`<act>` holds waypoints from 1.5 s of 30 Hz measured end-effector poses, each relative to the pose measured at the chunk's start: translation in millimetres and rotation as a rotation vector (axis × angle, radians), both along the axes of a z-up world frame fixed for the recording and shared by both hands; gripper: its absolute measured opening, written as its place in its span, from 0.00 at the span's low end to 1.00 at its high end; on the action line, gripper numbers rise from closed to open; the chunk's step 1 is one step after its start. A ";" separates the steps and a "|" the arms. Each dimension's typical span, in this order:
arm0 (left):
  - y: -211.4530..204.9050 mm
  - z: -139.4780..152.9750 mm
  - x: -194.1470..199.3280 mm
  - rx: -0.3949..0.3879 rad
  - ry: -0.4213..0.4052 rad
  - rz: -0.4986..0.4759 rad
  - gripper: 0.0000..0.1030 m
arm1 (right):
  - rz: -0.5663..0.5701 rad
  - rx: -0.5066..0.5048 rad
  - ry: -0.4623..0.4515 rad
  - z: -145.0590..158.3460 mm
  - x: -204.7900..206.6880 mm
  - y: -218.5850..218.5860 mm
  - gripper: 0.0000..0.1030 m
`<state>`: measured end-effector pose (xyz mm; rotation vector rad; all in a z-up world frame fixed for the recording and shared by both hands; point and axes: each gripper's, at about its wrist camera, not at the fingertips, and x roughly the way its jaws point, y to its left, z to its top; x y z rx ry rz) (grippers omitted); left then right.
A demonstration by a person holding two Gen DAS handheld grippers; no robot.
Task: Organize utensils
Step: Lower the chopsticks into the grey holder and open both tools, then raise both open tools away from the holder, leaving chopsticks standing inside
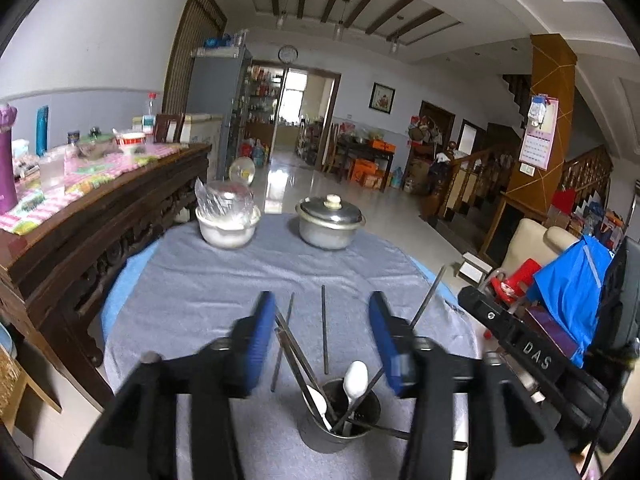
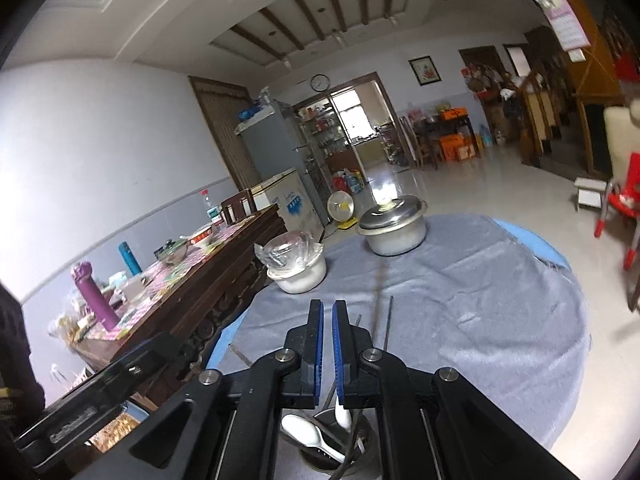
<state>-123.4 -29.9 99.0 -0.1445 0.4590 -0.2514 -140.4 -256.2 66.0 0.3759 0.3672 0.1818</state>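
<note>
- Cup sits at your near edge, six o'clock on the cloth: spoons and chopsticks stand in it, so it's likely your collecting point.
- Two loose chopsticks lie flat just beyond it, toward twelve; probably what's left to gather.
- Your left gripper hangs released over them, nothing pressed.
- Your right gripper is clenched, nothing visibly between the pads.
- Lidded pot and bowl sit far at twelve, out of the way.

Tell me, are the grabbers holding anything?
The left gripper is open and holds nothing. The right gripper is shut; a thin grey stick shows just below its pads, but whether it is pinched cannot be told.
</note>
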 end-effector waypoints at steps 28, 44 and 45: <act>14.0 -5.0 -55.5 0.298 0.020 0.170 0.82 | -0.104 0.057 0.081 -15.7 -35.5 -58.9 0.44; 26.0 7.9 -69.0 0.314 -0.001 0.249 0.86 | -0.054 0.005 0.072 -4.1 -54.2 -30.2 0.48; 26.4 8.9 -69.8 0.315 -0.004 0.253 0.86 | -0.052 0.002 0.072 -3.5 -54.8 -29.0 0.48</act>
